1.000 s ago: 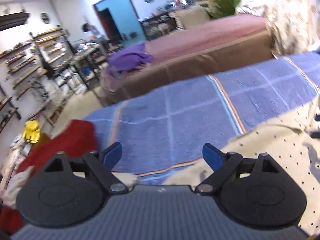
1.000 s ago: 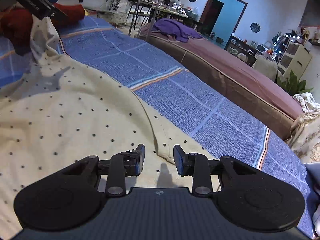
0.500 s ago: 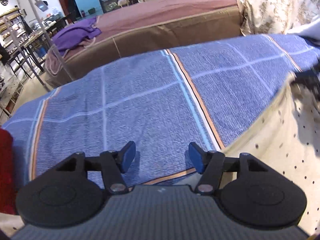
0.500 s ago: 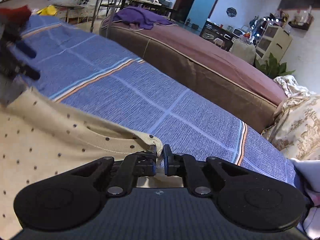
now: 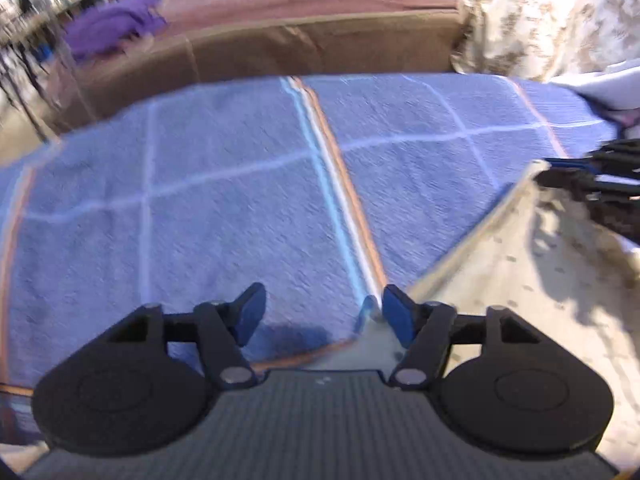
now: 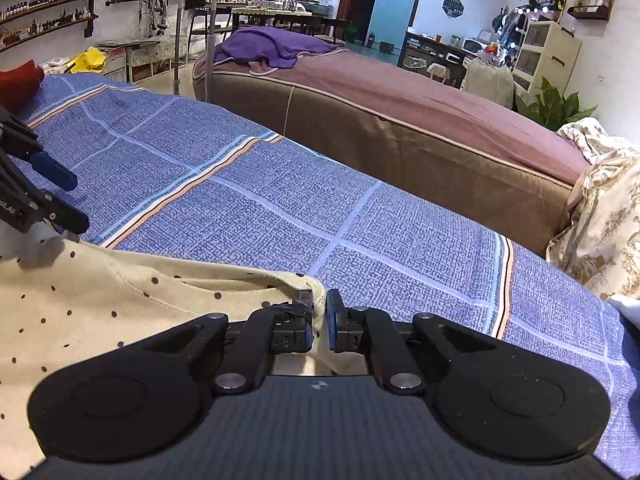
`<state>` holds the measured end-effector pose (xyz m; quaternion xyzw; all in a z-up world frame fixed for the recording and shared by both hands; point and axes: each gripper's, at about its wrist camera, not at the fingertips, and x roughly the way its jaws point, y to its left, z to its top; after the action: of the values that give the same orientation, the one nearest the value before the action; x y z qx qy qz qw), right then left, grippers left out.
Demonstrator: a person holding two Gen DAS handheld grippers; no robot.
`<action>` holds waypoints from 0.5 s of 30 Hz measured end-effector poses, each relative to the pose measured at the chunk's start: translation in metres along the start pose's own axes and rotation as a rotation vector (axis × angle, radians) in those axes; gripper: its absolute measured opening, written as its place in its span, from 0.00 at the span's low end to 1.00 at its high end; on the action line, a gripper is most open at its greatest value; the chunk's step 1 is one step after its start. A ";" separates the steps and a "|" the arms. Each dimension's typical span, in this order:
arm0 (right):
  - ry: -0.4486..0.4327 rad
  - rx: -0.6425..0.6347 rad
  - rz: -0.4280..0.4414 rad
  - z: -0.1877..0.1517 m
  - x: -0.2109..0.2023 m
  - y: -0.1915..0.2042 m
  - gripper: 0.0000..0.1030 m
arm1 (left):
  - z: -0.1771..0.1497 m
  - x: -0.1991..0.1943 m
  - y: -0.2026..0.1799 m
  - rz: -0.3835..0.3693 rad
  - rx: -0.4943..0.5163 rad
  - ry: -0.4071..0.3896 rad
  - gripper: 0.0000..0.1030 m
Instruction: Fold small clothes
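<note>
- Right claw (image 6: 319, 316) is pinched down tight on the edge of the cream polka-dot garment (image 6: 120, 304), a fold of the fabric squeezed between its two fingers.
- Left claw (image 5: 324, 312) stands wide apart and holds nothing; its right finger sits just beside the garment's (image 5: 520, 280) near corner, which pokes into the gap. The left view is smeared with motion, so whether cloth touches the pad I cannot tell.
- The garment lies on the blue plaid bedspread (image 6: 280, 184), spread toward the near edge, with one hem stretched between the two claws.
- Step in hand, by my reading: securing the second corner so both claws carry one edge for a fold.
- Next move calls for the left claw to slide a touch rightward over that corner, then close on the fabric only, not the bedspread underneath.
- With both corners held, lift together and keep the hem taut so the fold lands even.
- The count: two claws, one dotted garment being worked, one red garment (image 6: 18, 84) at the bedspread's far end, one purple cloth (image 6: 268, 46) on the brown bed (image 6: 400, 120) behind.
</note>
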<state>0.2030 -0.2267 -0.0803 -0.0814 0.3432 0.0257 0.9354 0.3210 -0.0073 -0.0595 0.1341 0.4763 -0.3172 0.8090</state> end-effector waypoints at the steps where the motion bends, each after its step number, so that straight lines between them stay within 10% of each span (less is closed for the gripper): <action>1: 0.005 0.005 0.006 -0.002 0.000 -0.001 0.12 | -0.002 0.001 0.000 -0.022 0.001 0.004 0.69; 5: 0.024 0.003 0.006 -0.010 0.001 0.001 0.12 | -0.013 0.012 -0.016 0.042 0.115 0.022 0.66; 10: 0.035 0.019 0.013 -0.020 -0.001 0.003 0.12 | -0.019 0.015 -0.034 0.021 0.165 0.013 0.21; 15: 0.034 0.033 0.020 -0.022 -0.005 0.001 0.12 | -0.011 0.014 -0.044 0.062 0.192 -0.002 0.05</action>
<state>0.1854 -0.2299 -0.0939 -0.0629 0.3601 0.0277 0.9304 0.2896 -0.0400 -0.0732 0.2254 0.4384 -0.3363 0.8024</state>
